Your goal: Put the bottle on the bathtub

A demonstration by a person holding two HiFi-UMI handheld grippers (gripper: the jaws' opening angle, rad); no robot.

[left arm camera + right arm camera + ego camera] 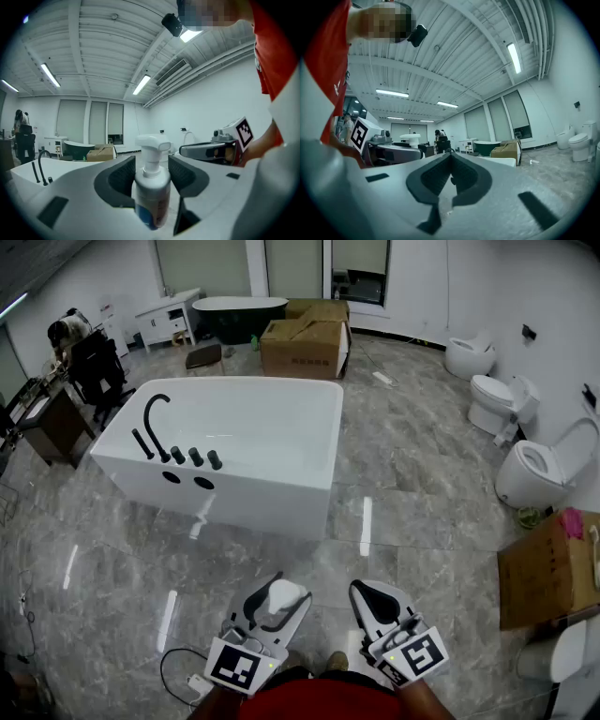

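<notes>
between the left tongs point(151, 161) stands a clamped pump bottle point(152, 197), bathtub point(267, 504) well apart.

Head cam looks steeply down: floor, white bathtub point(262, 507) ahead, left gripper point(278, 589) and right gripper point(361, 589) at the near edge. Each gripper cam rides low behind its own jaws and looks level toward the far wall, with lots of ceiling up top. The left one has the bottle point(152, 197) right at the lens. All three share the bathtub and the far cardboard box point(305, 348), and each gripper cam catches the other gripper.
</notes>
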